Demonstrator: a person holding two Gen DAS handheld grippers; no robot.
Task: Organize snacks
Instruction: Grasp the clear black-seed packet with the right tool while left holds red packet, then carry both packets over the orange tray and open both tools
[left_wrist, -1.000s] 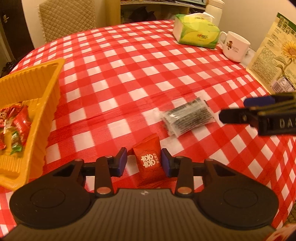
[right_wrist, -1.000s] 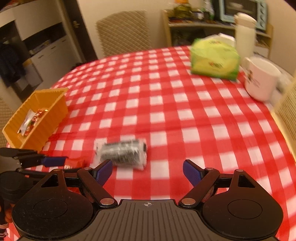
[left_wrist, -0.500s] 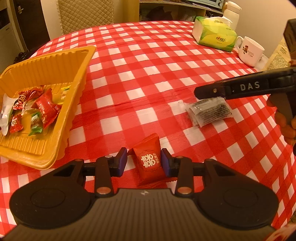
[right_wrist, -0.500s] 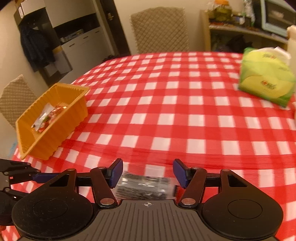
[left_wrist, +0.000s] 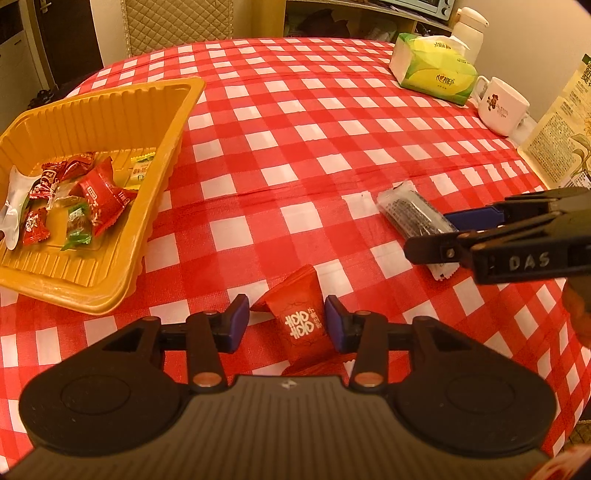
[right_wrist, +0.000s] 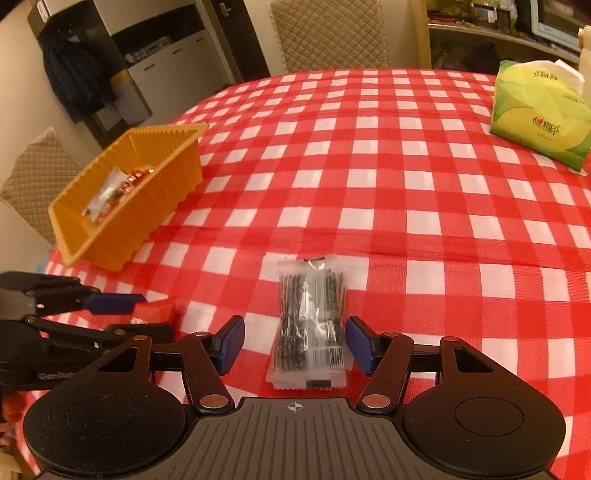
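Observation:
A red snack packet with white characters lies on the checked cloth between the jaws of my left gripper. Those jaws are opening, and a thin gap shows at each pad. A clear packet of dark sticks lies lengthwise between the pads of my right gripper, which is open, with the left pad well off it. The orange tray holds several wrapped sweets to the left. In the left wrist view the right gripper straddles the dark packet.
A green tissue pack, a white mug and a printed sunflower card stand at the table's far right. A quilted chair is behind the table. The left gripper is close on the right one's left.
The left gripper drifted toward the tray and its jaws widened off the red packet. The right gripper came down over the dark packet with narrower jaws; the packet now lies lengthwise between them.

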